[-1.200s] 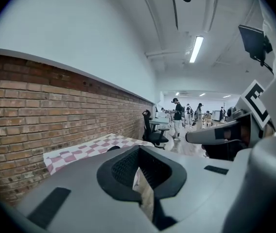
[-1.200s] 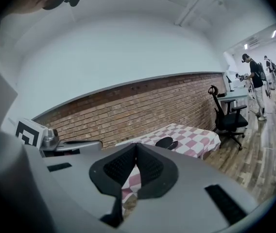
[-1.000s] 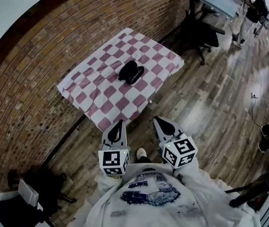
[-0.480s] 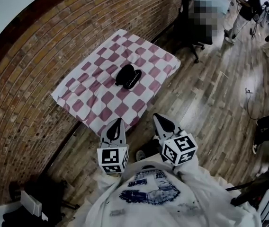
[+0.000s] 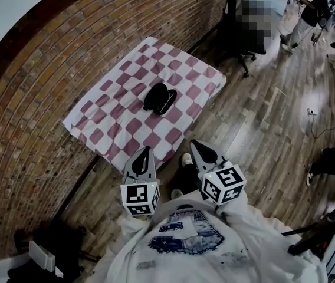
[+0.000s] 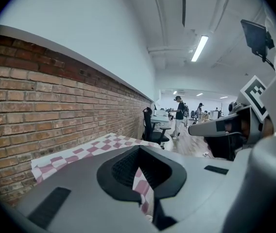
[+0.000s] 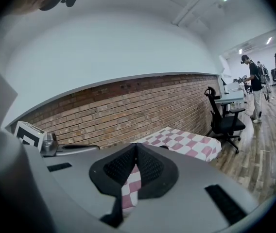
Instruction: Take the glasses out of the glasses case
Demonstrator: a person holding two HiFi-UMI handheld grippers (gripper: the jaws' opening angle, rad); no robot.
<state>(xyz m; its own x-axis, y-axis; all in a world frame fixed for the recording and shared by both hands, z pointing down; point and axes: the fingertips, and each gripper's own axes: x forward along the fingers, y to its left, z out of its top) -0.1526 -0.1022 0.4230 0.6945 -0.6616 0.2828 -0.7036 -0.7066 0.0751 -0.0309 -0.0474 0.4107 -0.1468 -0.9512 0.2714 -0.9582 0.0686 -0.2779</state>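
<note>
Step in hand, by my reading: the approach, with nothing yet touched. The black rounded glasses case [image 5: 160, 98] lies near the middle of the table draped in a pink-and-white checked cloth [image 5: 105, 119], which stands against the red brick wall [image 5: 49, 69] on a wood-plank floor [image 5: 262, 128]. From the head view the case shows two dark lobes side by side. It may be lying hinged open, but the frame is too small to settle that, and no glasses can be made out. The left gripper [image 5: 145, 153] and the right gripper [image 5: 197, 146] are both held low in front of the person's chest, at the near edge of the table and well apart from the case. Each gripper view shows its jaws brought together at the tips, with nothing between them and only checked cloth visible through the gap behind the pads. Next move, as I judge it: carry both tools over the cloth to the case and spread the jaws on the way. One gripper should then steady the shell while the other lifts the lid or picks the frame out. A light pinch is advisable, since lenses and thin arms likely tolerate little force.
</note>
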